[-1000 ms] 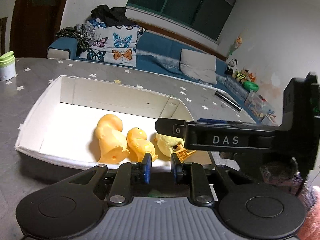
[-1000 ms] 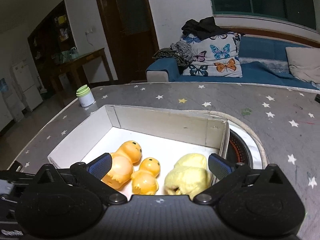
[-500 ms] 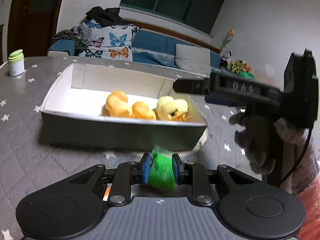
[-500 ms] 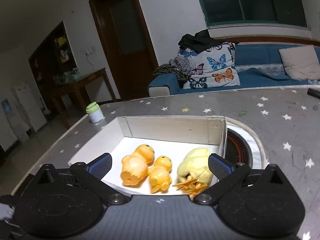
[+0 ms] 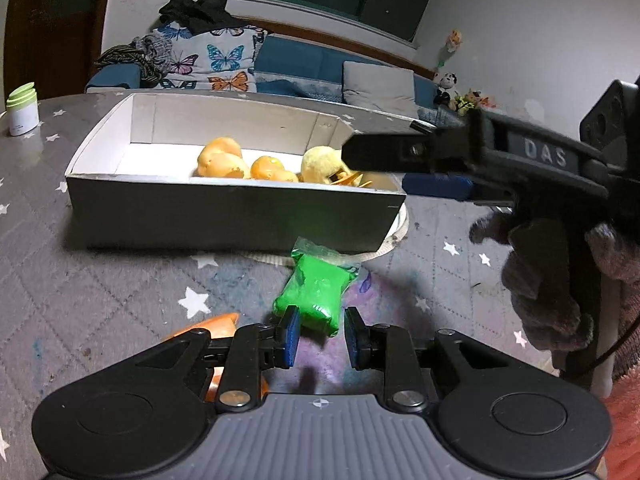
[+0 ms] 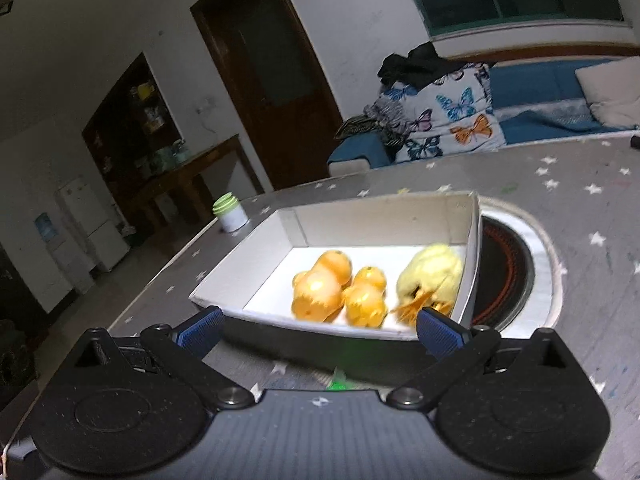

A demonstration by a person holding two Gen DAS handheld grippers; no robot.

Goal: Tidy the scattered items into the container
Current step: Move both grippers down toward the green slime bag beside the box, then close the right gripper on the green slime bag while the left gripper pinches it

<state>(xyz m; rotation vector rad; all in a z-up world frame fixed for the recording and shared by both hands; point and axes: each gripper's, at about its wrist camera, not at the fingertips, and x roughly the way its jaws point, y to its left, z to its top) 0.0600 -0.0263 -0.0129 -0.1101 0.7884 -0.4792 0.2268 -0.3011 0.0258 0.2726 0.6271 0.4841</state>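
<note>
A white cardboard box (image 5: 224, 216) stands on the star-patterned table and holds two orange toy ducks (image 5: 222, 162) and a yellow plush chick (image 5: 320, 162). A green packet (image 5: 316, 292) lies on the table just in front of the box. Its near end sits between the fingers of my left gripper (image 5: 320, 336), which is open, with a gap at the right pad. An orange item (image 5: 208, 328) is half hidden under that gripper. My right gripper (image 6: 320, 328) is wide open and empty, near the box (image 6: 376, 220). In the left wrist view the right gripper (image 5: 376, 168) is held in a gloved hand (image 5: 536, 280).
A white jar with a green lid (image 5: 22, 110) stands at the far left of the table. A round burner recess (image 6: 508, 272) lies right of the box. A blue sofa with butterfly cushions (image 5: 216, 60) runs behind the table.
My left gripper has drawn back from above the box and come down in front of it, its jaws widening around the green packet. The right gripper has backed away from the box, still open.
</note>
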